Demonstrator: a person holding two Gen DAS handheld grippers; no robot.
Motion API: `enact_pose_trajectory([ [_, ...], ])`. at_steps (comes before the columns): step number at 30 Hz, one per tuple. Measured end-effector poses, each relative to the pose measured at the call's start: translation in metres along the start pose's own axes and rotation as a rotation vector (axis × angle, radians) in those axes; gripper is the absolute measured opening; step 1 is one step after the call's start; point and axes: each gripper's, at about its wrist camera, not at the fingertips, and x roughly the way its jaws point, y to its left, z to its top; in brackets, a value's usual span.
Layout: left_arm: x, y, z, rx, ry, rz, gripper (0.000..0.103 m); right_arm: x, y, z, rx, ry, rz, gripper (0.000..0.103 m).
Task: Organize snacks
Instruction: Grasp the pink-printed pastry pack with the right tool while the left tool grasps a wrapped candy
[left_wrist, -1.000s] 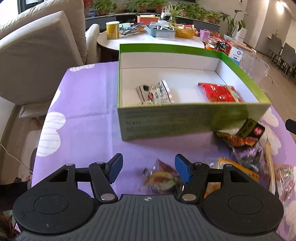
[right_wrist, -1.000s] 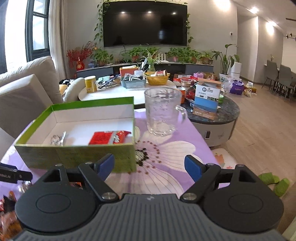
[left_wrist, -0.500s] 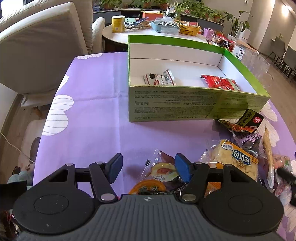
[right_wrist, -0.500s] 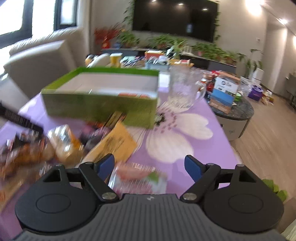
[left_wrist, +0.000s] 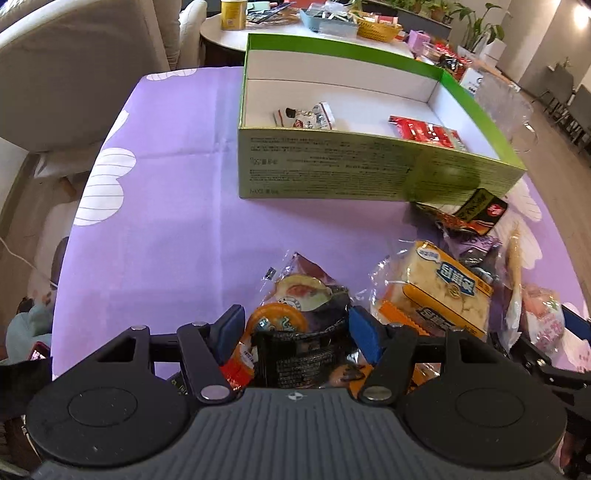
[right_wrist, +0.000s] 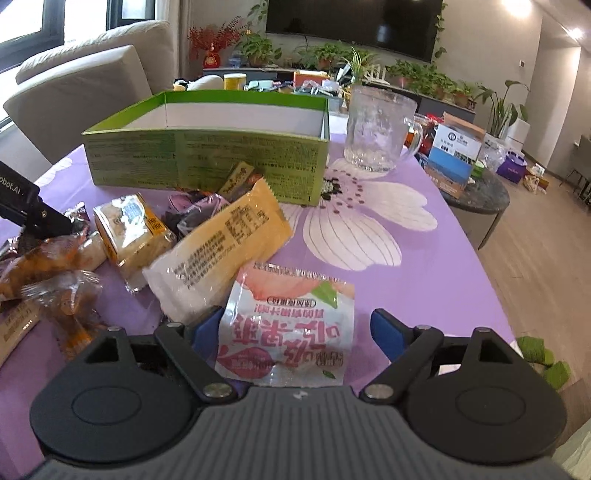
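- Left gripper (left_wrist: 295, 328) stood apart over a dark snack packet (left_wrist: 301, 360), lower edge hidden.
- Right gripper (right_wrist: 297, 330) was spread around a pink packet (right_wrist: 288, 332); contact unclear.
- Green box (left_wrist: 332, 166) held two snacks, partly hidden by its wall.

Between the left tongs (left_wrist: 295, 328) sits a crinkly black foil packet (left_wrist: 303, 358), glossy and creased. Just right of them the cake wrapper (left_wrist: 439, 291) is clear, shiny film. Ahead, the green box (left_wrist: 354, 168) looks like matt printed cardboard, white and smooth inside, with a glossy red sachet (left_wrist: 424, 131) lying in it. The surface wears a purple cloth (left_wrist: 177, 206), soft, matt, with fold lines showing. The tongs themselves are matt black plastic with ribbed housings and small bright metal pivots (the blue pads look rubbery). Between the right tongs (right_wrist: 299, 328) lies a pink pouch (right_wrist: 291, 325), slick and reflective. Further ahead and to their right stands a textured glass mug (right_wrist: 380, 129).
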Motion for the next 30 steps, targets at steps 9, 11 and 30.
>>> enact_pose_trajectory([
  [9,0.017,-0.006,0.021,-0.03,0.004,0.008,0.06,0.0,-0.001,-0.003,0.03,-0.016,0.006,0.048],
  [11,0.02,-0.009,0.026,-0.034,-0.002,0.023,0.06,0.001,-0.002,-0.002,0.048,-0.015,0.008,0.048],
  [30,0.015,-0.014,0.034,-0.069,-0.105,0.015,0.031,0.002,-0.004,-0.003,0.084,-0.029,0.02,0.048],
])
